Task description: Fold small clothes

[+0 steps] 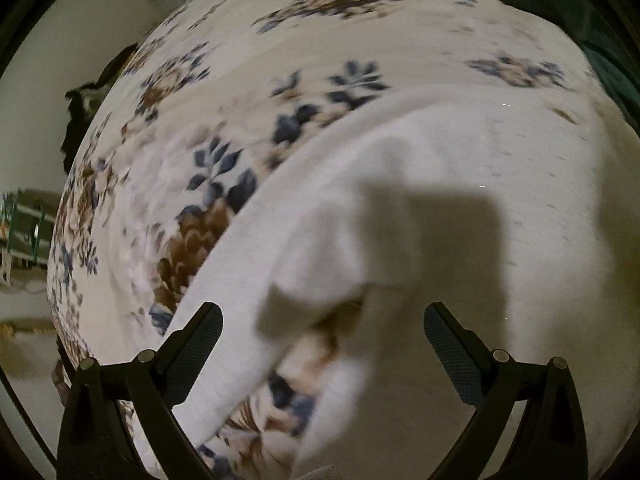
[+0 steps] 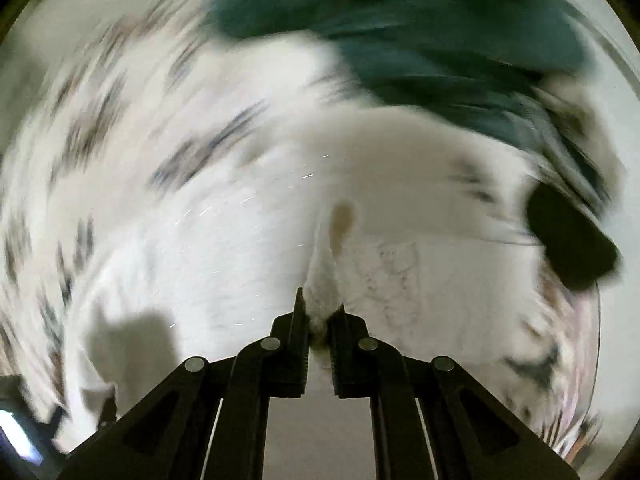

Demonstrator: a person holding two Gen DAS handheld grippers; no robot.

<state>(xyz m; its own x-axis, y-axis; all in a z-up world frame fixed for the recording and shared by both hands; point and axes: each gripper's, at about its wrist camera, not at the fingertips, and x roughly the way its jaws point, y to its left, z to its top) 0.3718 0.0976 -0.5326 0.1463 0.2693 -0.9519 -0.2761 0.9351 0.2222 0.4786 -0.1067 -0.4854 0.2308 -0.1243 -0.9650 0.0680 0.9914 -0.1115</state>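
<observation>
A white garment [image 1: 460, 200] lies spread on a floral blanket [image 1: 208, 128], with one flap folded over near its lower left edge. My left gripper [image 1: 323, 320] is open and empty, hovering just above the garment's near edge. In the right wrist view, my right gripper [image 2: 320, 308] is shut on a pinched fold of the white garment [image 2: 400, 208] and lifts it. That view is heavily motion-blurred.
A dark green cloth [image 2: 420, 28] lies beyond the white garment, also at the top right of the left wrist view [image 1: 592, 12]. A black object [image 2: 568, 240] sits at the right. The blanket's left edge [image 1: 60, 216] drops to a pale floor.
</observation>
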